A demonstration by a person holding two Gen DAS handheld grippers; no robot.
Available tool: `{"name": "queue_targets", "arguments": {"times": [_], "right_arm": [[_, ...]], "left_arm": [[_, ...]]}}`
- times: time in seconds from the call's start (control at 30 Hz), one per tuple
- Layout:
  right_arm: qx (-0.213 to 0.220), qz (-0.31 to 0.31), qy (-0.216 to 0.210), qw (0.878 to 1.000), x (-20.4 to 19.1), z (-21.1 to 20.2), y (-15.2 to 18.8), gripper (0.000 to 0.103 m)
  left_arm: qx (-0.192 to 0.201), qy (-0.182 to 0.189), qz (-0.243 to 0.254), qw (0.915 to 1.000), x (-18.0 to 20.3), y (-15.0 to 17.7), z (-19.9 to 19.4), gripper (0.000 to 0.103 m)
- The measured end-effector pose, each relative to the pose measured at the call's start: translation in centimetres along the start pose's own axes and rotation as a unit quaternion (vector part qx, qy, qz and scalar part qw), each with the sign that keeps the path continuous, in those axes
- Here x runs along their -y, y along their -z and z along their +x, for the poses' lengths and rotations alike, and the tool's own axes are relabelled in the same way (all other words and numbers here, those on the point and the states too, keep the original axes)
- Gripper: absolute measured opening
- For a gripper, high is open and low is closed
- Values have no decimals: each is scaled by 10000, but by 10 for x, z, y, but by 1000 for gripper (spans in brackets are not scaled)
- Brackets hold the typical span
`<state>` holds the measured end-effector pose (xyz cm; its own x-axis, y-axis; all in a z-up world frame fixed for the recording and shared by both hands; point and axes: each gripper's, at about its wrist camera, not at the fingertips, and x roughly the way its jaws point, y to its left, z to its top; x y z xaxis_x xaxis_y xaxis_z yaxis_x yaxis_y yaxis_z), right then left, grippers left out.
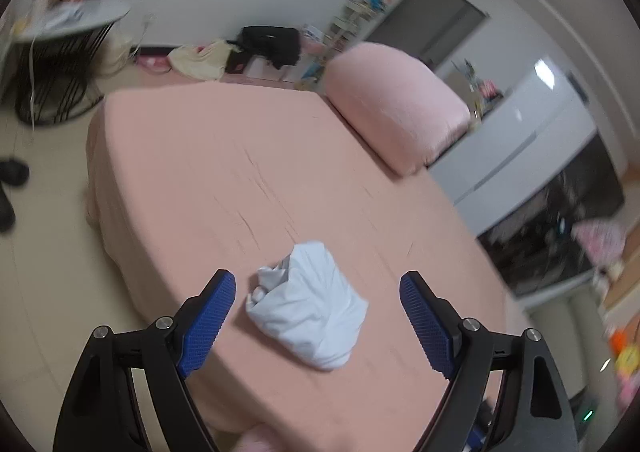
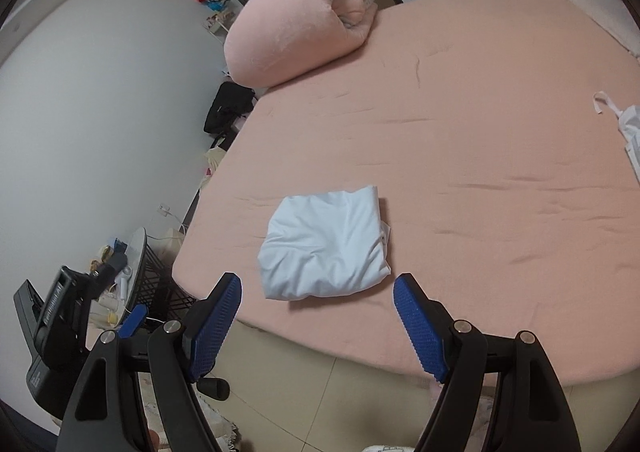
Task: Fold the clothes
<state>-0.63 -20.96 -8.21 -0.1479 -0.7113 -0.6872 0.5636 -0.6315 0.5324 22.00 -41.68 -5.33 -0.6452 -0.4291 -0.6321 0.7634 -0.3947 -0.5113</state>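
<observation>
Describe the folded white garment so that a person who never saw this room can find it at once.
Find the big bed with the pink sheet. Near its front edge, far from the rolled pink blanket, lies the folded white garment. It is a compact, pale bundle, unlike the loose white piece at the side.

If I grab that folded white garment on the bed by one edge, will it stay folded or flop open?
The white garment looks thin and soft, creased all over, so it would probably sag and unfold if lifted by one edge. Its layers lie loose, with bunched cloth at one end, so that end may spill first. It likely weighs little and should slide easily over the bedsheet.
</observation>
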Motion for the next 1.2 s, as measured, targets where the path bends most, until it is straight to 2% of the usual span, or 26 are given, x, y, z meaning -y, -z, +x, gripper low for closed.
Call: {"name": "queue_targets", "arguments": {"times": [0.1,0.27,0.43,0.63,0.73,0.87,1.03,1.1,1.2], "right_arm": [[42,-52,2,10000,-7,-14,4,78],[175,-228,74,9996,-19,-38,13,78],[274,-345,195,9988,-30,-52,21,78],[407,-606,461,9963,-43,-61,24,78],[494,-858,616,9932,-53,-69,25,78],[550,-1428,993,9832,-70,-82,29,78],[779,-2189,1610,9592,-93,-107,39,78],[935,-2345,1709,9524,-100,-121,40,78],[940,-2410,1780,9494,-103,-135,39,78]], "left_arm": [[-37,-289,637,9975,15,7,-11,84],[-92,-644,1473,9870,35,25,-23,84],[-194,-583,1961,9786,45,40,-30,84],[-160,-741,2573,9634,60,53,-40,84],[-91,-790,2744,9583,66,57,-50,84],[-39,-775,2837,9558,75,61,-68,84],[184,-944,3089,9462,93,63,-91,84],[241,-996,3153,9434,99,63,-100,84],[198,-1157,3038,9455,104,63,-108,84]]}}
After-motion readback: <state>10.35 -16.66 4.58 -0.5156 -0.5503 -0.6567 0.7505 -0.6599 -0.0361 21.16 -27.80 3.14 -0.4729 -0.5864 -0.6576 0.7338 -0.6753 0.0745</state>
